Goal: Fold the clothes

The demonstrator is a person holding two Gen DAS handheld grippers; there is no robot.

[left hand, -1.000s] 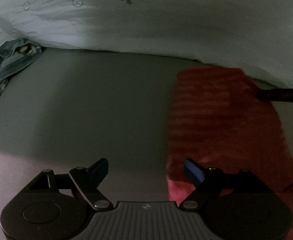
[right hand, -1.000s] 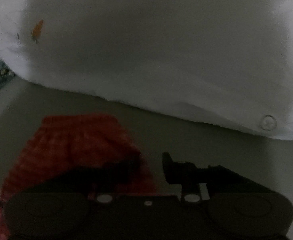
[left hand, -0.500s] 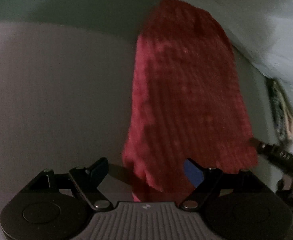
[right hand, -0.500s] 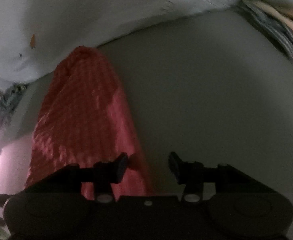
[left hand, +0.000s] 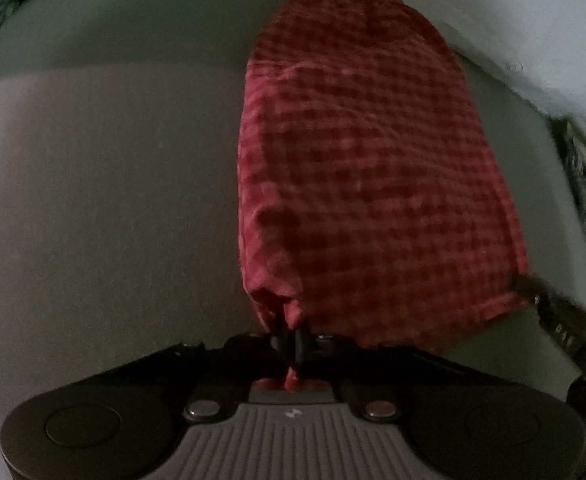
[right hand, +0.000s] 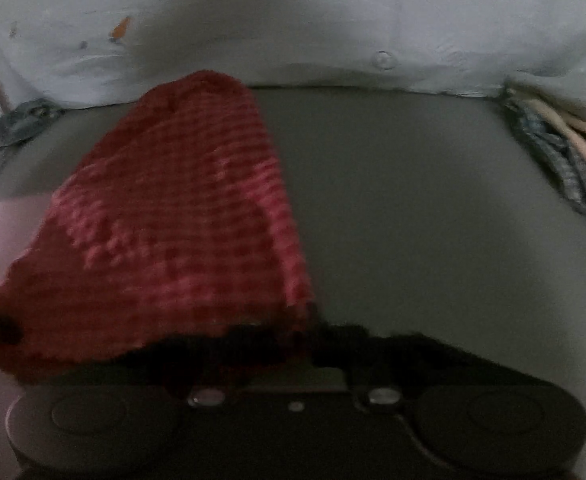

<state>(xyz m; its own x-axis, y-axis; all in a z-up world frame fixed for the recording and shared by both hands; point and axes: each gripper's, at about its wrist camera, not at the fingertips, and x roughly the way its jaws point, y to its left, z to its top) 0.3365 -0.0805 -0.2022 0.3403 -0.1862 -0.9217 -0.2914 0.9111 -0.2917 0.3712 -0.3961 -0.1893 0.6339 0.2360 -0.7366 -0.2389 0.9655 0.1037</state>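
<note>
A red checked garment (left hand: pixel 369 168) lies stretched lengthwise on the grey surface (left hand: pixel 105 200). My left gripper (left hand: pixel 291 346) is shut on its near left corner, with cloth pinched between the fingers. The right gripper shows at the right of the left wrist view (left hand: pixel 533 286), at the garment's near right corner. In the right wrist view the garment (right hand: pixel 173 232) runs from my right gripper (right hand: pixel 305 328) toward the back; the gripper looks shut on the cloth's near right corner, though the fingers are dark and blurred.
A white sheet with small carrot prints (right hand: pixel 293 24) is bunched along the back. A blue-grey patterned cloth (right hand: pixel 17 128) lies at the back left. A stack of folded striped and peach clothes (right hand: pixel 565 148) sits at the right edge.
Both grippers were open above the garment's near end; they have closed on its near corners. The garment now looks pulled taut and the views have steadied.
</note>
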